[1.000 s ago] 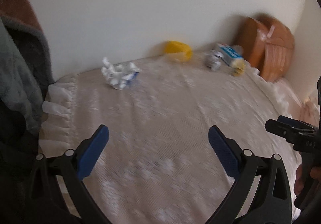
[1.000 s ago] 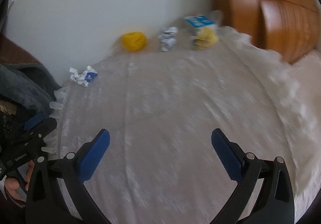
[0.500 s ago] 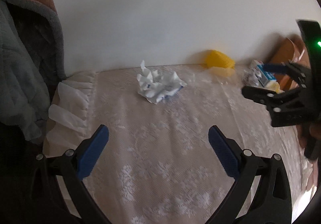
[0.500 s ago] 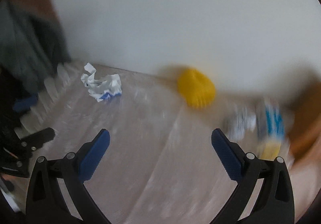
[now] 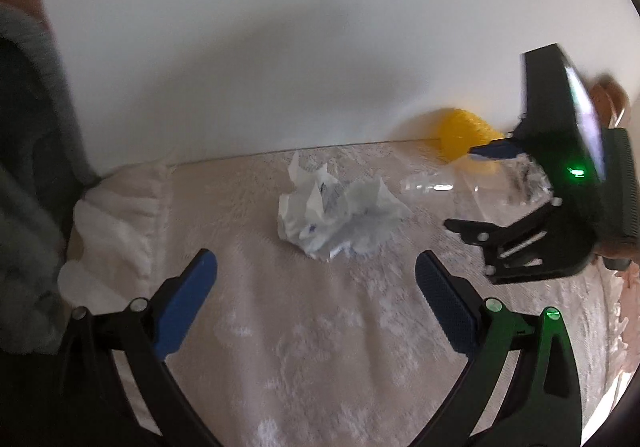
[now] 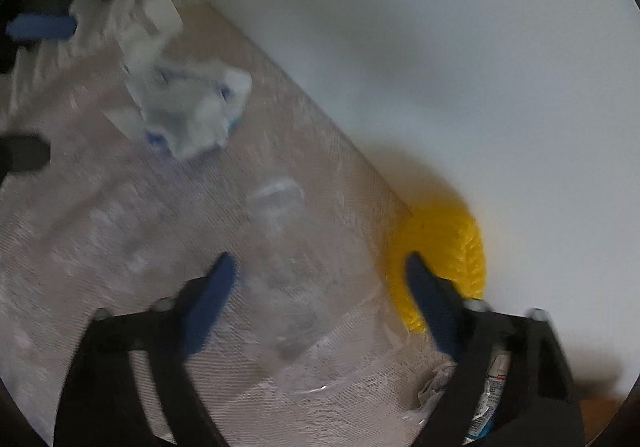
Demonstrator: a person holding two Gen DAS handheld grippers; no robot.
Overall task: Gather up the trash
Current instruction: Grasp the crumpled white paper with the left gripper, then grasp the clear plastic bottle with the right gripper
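A crumpled white paper with blue print (image 5: pixel 338 217) lies on the lace tablecloth (image 5: pixel 320 347), just beyond my open left gripper (image 5: pixel 316 287); it also shows in the right wrist view (image 6: pixel 188 115). A clear plastic bottle (image 6: pixel 288 271) lies on the cloth between the fingers of my open right gripper (image 6: pixel 316 283); in the left wrist view it shows as a clear shape (image 5: pixel 472 187). A yellow ribbed object (image 6: pixel 444 259) sits against the wall beside the right finger. The right gripper's body (image 5: pixel 552 207) shows at the right of the left wrist view.
A white wall (image 5: pixel 280 47) runs along the table's far edge. The cloth's frilled edge (image 5: pixel 116 215) hangs at the left beside grey fabric (image 5: pixel 24 167). A crumpled wrapper and a small carton (image 6: pixel 484 403) lie behind the right finger. The right view is blurred.
Both grippers moved forward. The crumpled paper is now close before the left gripper. The right gripper swung toward the wall and came around the clear bottle next to the yellow object.
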